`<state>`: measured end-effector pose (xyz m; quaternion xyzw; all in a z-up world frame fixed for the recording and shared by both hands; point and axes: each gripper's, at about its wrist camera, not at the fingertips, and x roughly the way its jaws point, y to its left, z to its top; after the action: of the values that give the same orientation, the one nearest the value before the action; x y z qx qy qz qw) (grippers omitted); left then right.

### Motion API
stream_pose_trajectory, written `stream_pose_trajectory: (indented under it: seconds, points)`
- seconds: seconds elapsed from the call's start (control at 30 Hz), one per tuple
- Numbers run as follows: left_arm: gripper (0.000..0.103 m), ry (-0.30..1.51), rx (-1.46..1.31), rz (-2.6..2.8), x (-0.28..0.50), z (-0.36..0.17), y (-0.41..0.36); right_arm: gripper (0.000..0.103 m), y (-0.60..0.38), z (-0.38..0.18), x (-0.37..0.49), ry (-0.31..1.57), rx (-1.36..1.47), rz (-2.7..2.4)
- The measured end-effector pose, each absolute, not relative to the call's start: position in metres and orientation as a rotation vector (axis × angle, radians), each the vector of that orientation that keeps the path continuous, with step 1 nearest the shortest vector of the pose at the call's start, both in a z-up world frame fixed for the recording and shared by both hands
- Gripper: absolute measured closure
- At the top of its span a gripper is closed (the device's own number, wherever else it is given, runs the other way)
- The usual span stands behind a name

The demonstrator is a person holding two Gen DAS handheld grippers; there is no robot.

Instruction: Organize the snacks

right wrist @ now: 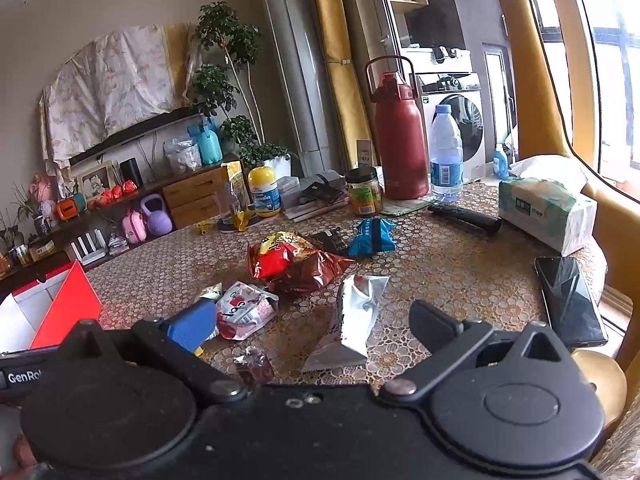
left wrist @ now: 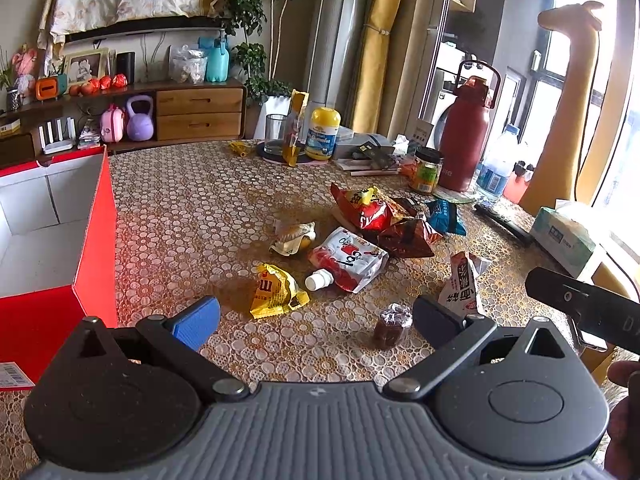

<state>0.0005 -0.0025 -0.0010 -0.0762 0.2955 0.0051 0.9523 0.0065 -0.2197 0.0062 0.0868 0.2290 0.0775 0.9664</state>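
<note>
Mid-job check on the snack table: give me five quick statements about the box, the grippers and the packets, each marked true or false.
1. The red box is open and shows no snacks inside. True, in the part that is visible.
2. The left gripper is shut on the yellow packet. False: its jaws are open and the packet lies on the table ahead of it.
3. The white-capped drink pouch lies flat on the table. True.
4. The right gripper is open and holds nothing. True.
5. The blue snack packet is already in the box. False: it lies on the table beyond the red chip bag.
</note>
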Motion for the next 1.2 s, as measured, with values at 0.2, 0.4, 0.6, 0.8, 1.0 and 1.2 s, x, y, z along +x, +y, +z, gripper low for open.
stream_pose_trajectory:
  seconds: [0.2, 0.4, 0.6, 0.8, 1.0, 1.2]
  points:
    - [0.0, 0.608, -0.155, 0.014, 0.0013, -0.0027, -0.0023, 0.0, -0.2217, 0.0046, 0.0089, 0.471, 0.179, 0.152]
    - [0.0, 0.612, -0.151, 0.012, 0.0021, -0.0031, -0.0033, 0.0, -0.2219, 0.0043, 0.0094, 0.472, 0.175, 0.15]
    - [0.0, 0.613, -0.151, 0.013, 0.0021, -0.0032, -0.0034, 0.0, -0.2219, 0.004, 0.0097, 0.472, 0.174, 0.15]
    - [0.0, 0.612, -0.15, 0.014, 0.002, -0.0038, -0.0034, 0.0, -0.2236, 0.0023, 0.0109, 0.476, 0.172, 0.146]
    - [0.0, 0.612, -0.148, 0.016, 0.0013, -0.005, -0.0029, 0.0, -0.2244, 0.0009, 0.0111, 0.477, 0.17, 0.144]
    - [0.0, 0.613, -0.147, 0.018, 0.0005, -0.0063, -0.0014, 0.0, -0.2239, -0.0004, 0.0101, 0.481, 0.164, 0.139]
